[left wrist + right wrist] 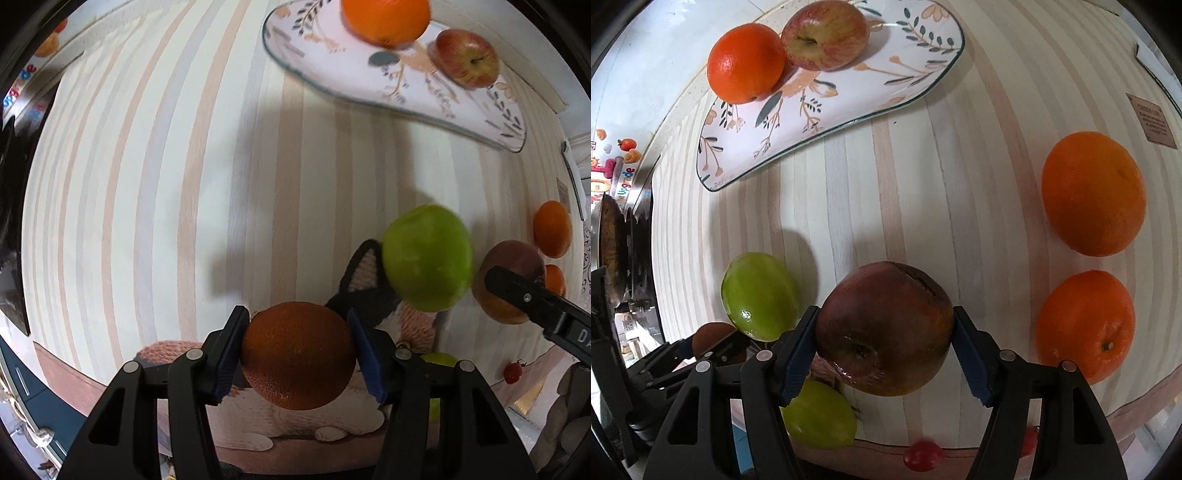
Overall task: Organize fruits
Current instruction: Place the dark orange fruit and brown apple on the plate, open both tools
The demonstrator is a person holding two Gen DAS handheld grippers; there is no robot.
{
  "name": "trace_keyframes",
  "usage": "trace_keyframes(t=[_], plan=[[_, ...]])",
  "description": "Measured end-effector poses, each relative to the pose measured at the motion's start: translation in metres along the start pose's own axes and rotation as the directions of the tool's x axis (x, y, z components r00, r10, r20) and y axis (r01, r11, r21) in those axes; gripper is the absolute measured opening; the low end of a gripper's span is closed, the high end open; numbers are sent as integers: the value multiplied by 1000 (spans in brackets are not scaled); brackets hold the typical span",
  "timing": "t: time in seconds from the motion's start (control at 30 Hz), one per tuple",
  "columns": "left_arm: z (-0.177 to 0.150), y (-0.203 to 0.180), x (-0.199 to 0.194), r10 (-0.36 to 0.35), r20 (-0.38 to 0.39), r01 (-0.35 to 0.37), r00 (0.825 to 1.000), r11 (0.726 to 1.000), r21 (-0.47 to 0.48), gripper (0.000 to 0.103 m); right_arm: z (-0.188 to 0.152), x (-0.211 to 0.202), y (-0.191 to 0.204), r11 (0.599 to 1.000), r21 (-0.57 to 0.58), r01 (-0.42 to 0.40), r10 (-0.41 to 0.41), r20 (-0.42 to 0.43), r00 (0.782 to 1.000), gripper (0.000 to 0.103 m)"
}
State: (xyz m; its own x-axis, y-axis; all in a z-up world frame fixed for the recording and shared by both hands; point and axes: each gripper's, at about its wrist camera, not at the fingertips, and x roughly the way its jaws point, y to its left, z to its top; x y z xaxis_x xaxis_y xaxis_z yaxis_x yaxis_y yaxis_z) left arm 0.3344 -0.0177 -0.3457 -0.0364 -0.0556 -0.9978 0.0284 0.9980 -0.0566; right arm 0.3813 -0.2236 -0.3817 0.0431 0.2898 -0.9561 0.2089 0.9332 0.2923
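My left gripper (pixel 297 347) is shut on an orange (pixel 297 356), held above the striped mat. My right gripper (pixel 884 336) is shut on a dark red apple (pixel 884 328); that apple also shows in the left wrist view (pixel 511 266), at the right, with a right finger across it. A floral plate (pixel 827 114) lies at the far side and holds an orange (pixel 746 62) and a red-yellow apple (pixel 825 35). The plate (pixel 347 77) also shows in the left wrist view. Two oranges (pixel 1093 194) (pixel 1086 325) lie on the mat at the right. Two green apples (pixel 759 295) (pixel 820 413) lie near the front left.
The striped mat (pixel 923 192) covers the table. A green apple (pixel 428 258) sits right of my left gripper, beside a knitted cat figure (pixel 369 284). Small red cherry-like fruits (pixel 921 456) lie at the mat's front edge. Kitchen items stand at the far left (pixel 613 251).
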Motion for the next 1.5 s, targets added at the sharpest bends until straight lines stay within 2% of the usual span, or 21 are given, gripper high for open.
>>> trace_keyframes(t=[0.33,0.5,0.63,0.9,1.23,1.5], plan=[[21,-24,-56,-68,98,65,993,997,36,53,20,-47,-2,997,19,-78,76,81,994,71],[49,-33,-85,-99,153,93,983,995,46,53,52,-75,-5,991,38,-131,125,137,983,71],[80,-35,-96,-85,184,77,979,996,50,53,82,-90,-7,990,53,-129,117,188,975,71],[125,-31,-72,-26,169,18,985,999,51,53,147,-84,-11,992,89,-85,65,208,976,71],[153,-22,-39,-30,97,27,995,999,23,53,188,-55,-25,992,124,-31,11,161,987,71],[160,-21,-21,-36,50,35,998,999,20,53,206,-44,-30,989,142,-33,12,144,990,72]])
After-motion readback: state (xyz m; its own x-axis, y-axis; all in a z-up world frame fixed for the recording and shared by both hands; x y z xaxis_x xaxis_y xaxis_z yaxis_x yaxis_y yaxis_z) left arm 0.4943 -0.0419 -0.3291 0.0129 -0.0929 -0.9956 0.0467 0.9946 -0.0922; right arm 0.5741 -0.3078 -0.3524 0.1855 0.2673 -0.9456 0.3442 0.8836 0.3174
